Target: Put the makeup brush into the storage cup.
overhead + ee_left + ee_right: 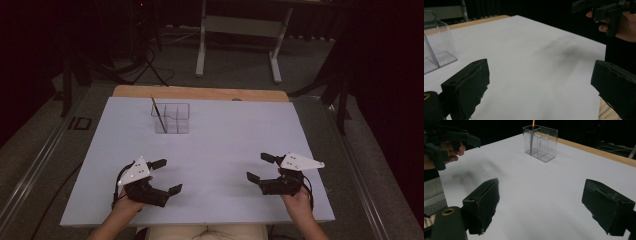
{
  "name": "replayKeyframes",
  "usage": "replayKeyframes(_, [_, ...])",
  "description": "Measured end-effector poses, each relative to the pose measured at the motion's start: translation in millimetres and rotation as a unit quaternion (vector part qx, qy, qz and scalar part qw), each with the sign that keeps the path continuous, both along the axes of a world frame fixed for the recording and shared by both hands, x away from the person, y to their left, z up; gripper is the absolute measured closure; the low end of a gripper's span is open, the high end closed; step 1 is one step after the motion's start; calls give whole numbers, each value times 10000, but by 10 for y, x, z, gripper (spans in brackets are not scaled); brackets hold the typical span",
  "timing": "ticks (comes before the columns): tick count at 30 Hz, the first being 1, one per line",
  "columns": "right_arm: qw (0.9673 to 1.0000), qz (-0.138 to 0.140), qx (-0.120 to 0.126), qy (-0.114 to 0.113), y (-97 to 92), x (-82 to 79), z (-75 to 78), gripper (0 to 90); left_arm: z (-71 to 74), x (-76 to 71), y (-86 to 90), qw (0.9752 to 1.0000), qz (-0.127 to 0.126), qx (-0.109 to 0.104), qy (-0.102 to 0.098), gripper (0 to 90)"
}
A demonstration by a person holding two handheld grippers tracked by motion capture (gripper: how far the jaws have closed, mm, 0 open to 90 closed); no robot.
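Note:
A clear plastic organiser (171, 118) with compartments stands toward the back of the white table (225, 135); a thin dark pencil-like stick (159, 115) leans in its left compartment. In the right gripper view the organiser (540, 143) stands ahead with the stick (533, 125) rising out of it. Part of the organiser (437, 41) is at the left edge of the left gripper view. My left gripper (167, 176) hovers open at the front left with nothing between its jaws. At the front right my right gripper (261, 168) is open too, jaws wide and bare.
A strip of wooden tabletop (200, 93) shows along the back edge of the white sheet. Behind the table stands a white desk frame (240, 40) on grey carpet, with cables at the back left. Dark surroundings flank both sides.

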State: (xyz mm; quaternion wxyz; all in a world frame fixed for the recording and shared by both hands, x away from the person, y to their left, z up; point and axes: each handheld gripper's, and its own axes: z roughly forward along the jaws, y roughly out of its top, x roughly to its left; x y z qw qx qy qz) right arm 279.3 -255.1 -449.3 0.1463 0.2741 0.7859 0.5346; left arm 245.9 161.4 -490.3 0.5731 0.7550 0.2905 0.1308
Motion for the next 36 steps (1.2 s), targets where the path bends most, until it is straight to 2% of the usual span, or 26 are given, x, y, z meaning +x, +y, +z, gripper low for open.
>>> replayKeyframes(7, [10000,64,-33,4,4,17,-45,145,-20,4,6,10000,3,-64,-18,31])
replayKeyframes(12, [9999,115,-55,-59,16,22,-88,144,-35,9,8,9999,-18,51,-103,32])
replayKeyframes(20, [9998,133,-163,-31,44,41,-147,144,-55,34,43,10000,5,3,-94,32])
replayKeyframes(36, [9998,108,-187,17,29,52,-157,144,-69,45,45,10000,9,-3,-94,32])
